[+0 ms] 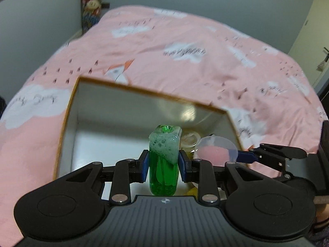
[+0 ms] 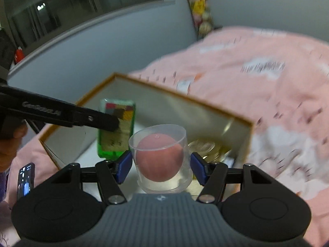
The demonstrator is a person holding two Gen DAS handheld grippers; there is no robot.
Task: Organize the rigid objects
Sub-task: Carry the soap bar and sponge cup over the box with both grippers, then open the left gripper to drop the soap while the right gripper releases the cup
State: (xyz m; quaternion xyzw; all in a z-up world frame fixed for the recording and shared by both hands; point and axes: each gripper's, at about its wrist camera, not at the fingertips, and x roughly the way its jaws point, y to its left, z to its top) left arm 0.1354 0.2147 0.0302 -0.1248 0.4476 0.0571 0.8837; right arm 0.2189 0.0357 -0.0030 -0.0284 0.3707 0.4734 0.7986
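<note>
Left wrist view: the left gripper (image 1: 163,163) clamps a clear bottle of green liquid (image 1: 163,160) between its blue-padded fingers (image 1: 145,165), holding it upright above the open cardboard box (image 1: 67,111) that sits on a bed covered by a pink quilt (image 1: 185,47) printed with white clouds. Foam rides on the green liquid near the bottle's top. To the bottle's right, the right gripper (image 1: 236,155) reaches in from the frame's edge, gripping a clear plastic cup (image 1: 216,149) over the box's right side. A pale round-lidded jar (image 1: 190,141) lies on the box floor just behind the cup. Stuffed toys (image 1: 92,2) hang in the far corner of the room against the grey wall.

Right wrist view: the right gripper (image 2: 160,165) has its fingers (image 2: 124,165) closed against the sides of the clear plastic cup (image 2: 161,160), which holds a pink ball (image 2: 159,158) and hangs tilted over the box (image 2: 181,100). The left gripper (image 2: 112,123) enters from the left, pinching the labelled green bottle (image 2: 116,127) inside the box's outline, just beside the cup. A gold-toned jar (image 2: 205,147) rests in the box's right corner. A lit phone screen (image 2: 25,180) lies on the quilt (image 2: 257,82) at lower left. The scene is motion-blurred.
</note>
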